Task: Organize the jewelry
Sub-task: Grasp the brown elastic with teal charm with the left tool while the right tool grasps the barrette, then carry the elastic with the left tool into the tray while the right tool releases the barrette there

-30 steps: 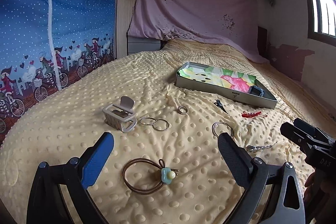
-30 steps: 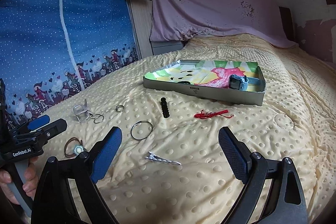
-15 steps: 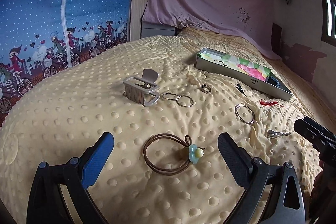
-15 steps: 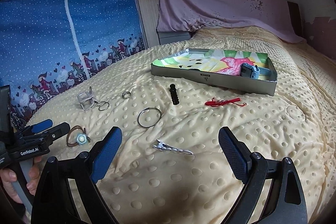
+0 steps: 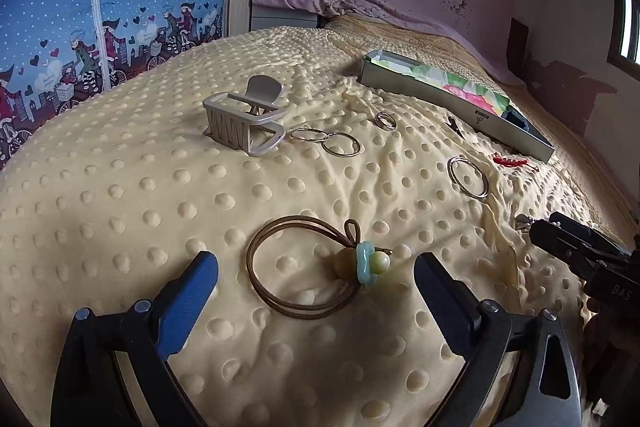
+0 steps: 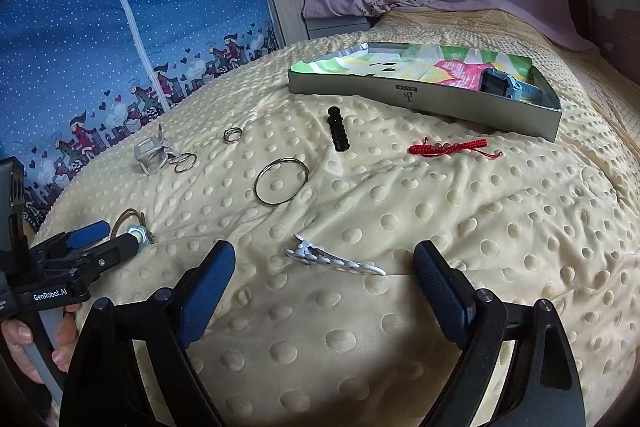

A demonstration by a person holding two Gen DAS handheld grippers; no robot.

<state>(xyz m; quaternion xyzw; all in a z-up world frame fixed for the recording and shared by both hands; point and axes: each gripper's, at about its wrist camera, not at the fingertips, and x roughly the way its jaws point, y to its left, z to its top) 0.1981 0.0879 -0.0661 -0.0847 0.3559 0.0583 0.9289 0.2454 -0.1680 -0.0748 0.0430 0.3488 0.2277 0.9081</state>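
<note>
Soft daylight from a right-hand window (image 5: 629, 39), sharp focus, fisheye bending, dark corners

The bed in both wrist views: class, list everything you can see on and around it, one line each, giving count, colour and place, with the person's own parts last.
Box: one, grey, colourful lining, far side of bed.
Watch: one, blue, inside box at right end.
Hair tie: one, brown with pale blue charm, between left tongs.
Claw clip: one, silver-grey, left of linked rings.
Linked rings: two, silver, beside claw clip.
Small ring: one, silver, nearer the box.
Large ring: one, silver, mid-bed.
Beaded bar: one, black, before box.
Bracelet: one, red, before box.
Flat clip: one, silver, between right tongs.
Blanket: one, yellow, dotted.
Left tongs: open.
Right tongs: open.
Hand: one, holding left handle.
</note>
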